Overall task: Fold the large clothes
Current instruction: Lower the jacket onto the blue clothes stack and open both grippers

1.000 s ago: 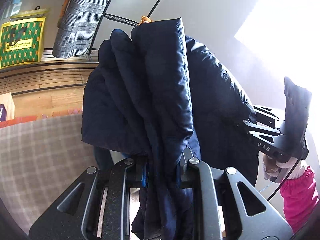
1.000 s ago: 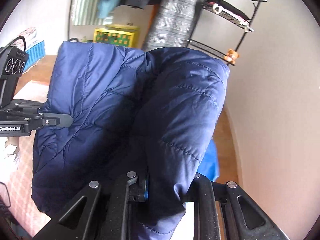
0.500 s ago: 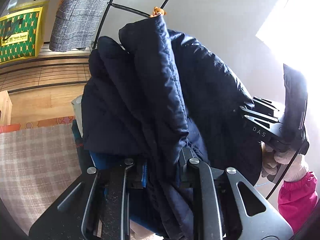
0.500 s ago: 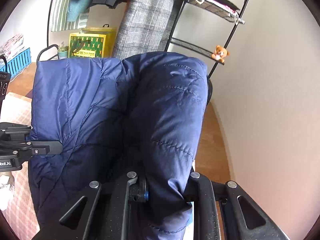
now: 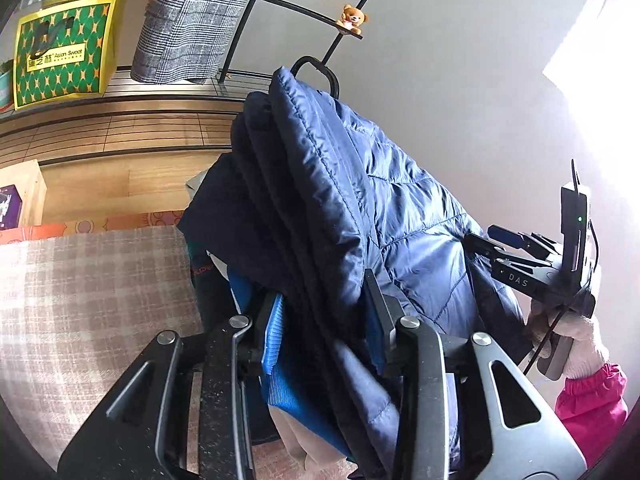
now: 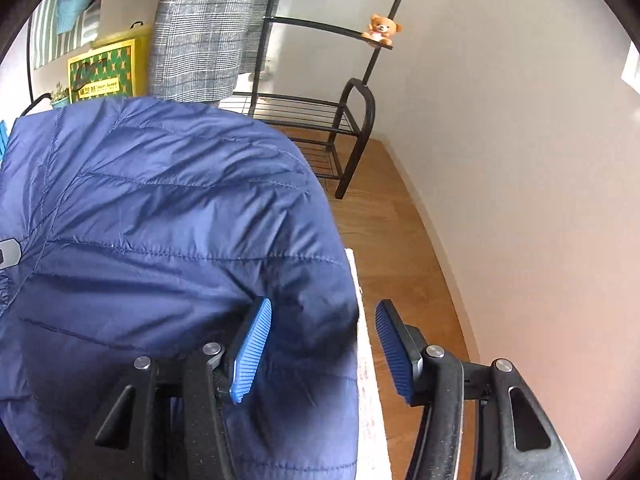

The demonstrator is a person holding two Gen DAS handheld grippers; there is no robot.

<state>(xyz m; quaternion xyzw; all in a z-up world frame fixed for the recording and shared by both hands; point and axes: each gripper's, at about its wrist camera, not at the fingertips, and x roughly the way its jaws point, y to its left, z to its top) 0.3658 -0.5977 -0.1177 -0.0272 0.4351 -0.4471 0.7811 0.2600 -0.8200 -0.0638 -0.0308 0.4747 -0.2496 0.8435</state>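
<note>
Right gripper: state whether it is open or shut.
Open. The right gripper has its blue pads wide apart, the jacket loose between them.

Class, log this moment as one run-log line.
left gripper: open around navy puffer jacket | right gripper: open, jacket edge between pads | surface: plaid cloth

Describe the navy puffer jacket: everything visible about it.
The navy puffer jacket is quilted and shiny, nylon by the look, bunched into thick layered folds. The left gripper has fabric between its blue-padded fingers; whether it grips is unclear. The right gripper is open, its left pad touching the jacket.
</note>
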